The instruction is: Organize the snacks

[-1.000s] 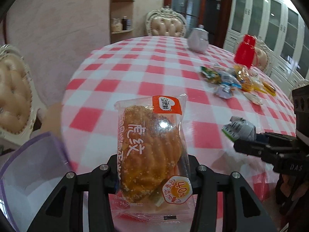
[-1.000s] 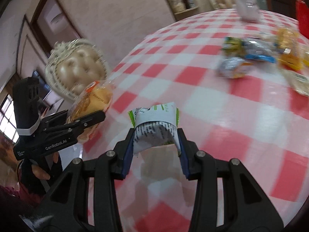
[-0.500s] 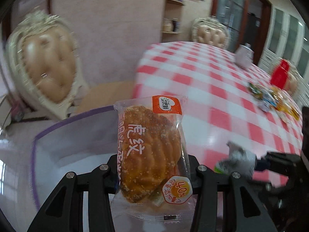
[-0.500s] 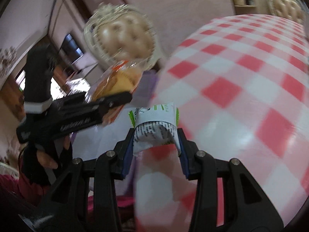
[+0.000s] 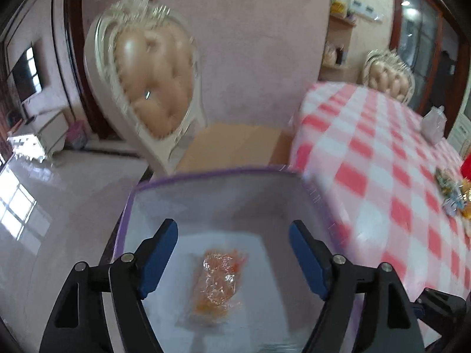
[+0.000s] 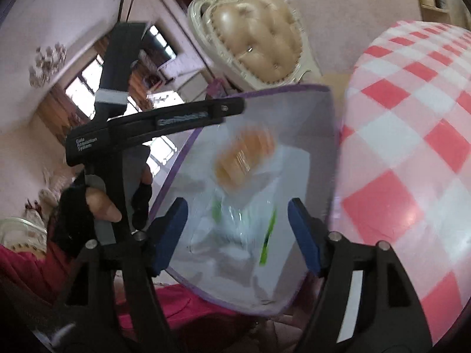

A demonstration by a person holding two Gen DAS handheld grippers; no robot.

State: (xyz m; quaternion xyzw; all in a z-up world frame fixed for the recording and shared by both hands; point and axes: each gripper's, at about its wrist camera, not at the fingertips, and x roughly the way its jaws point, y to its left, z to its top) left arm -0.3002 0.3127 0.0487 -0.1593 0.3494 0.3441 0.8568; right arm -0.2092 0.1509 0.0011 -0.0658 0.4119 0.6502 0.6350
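Bread packet [image 5: 219, 284] and green-white packet [image 6: 244, 223] in purple-rimmed bin [image 5: 206, 173], both grippers just opened

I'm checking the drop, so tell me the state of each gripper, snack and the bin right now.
Left gripper: open, jaws just opened, nothing clamped.
Right gripper: open, jaws just opened, nothing clamped.
Bread pack: loose in the bin, blurred.
Green-white pack: loose, blurred, within the bin's outline.
Bin: open-topped, beside the table.
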